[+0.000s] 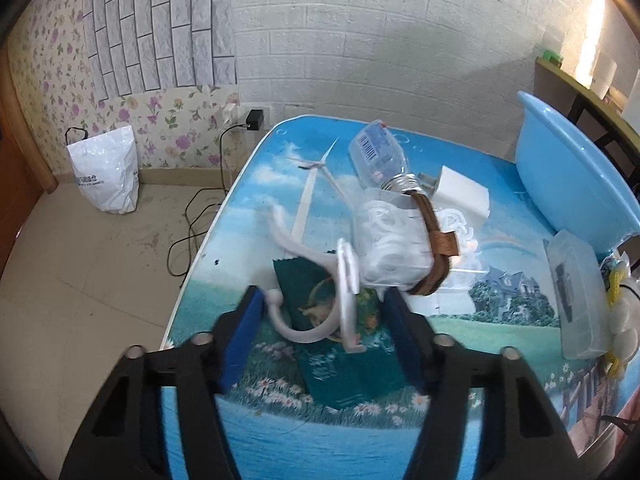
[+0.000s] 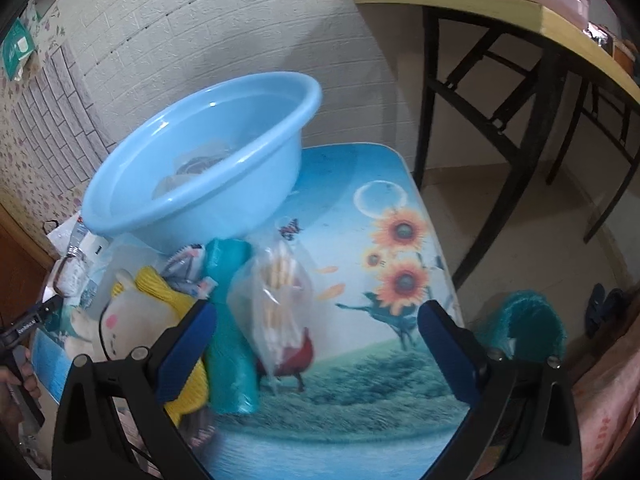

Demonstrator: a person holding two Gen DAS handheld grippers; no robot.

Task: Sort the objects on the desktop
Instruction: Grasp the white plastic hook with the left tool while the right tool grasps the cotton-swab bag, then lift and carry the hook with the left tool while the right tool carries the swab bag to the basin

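My left gripper hangs over the picture-printed table with its jaws apart. A white plastic hook lies between them on a dark green packet; its end sits by the left pad and the right pad stands clear of it. Just beyond lie a clear bag of white rings, a brown band, a light bulb and a white charger. My right gripper is open over a teal roll and a clear bag of cotton swabs. A yellow-and-white plush toy lies at its left finger.
A light blue basin stands at the back of the table, with something pale inside. A clear plastic box and a plush flower lie at the right edge. Cables and a white bag are on the floor; a wooden desk stands behind.
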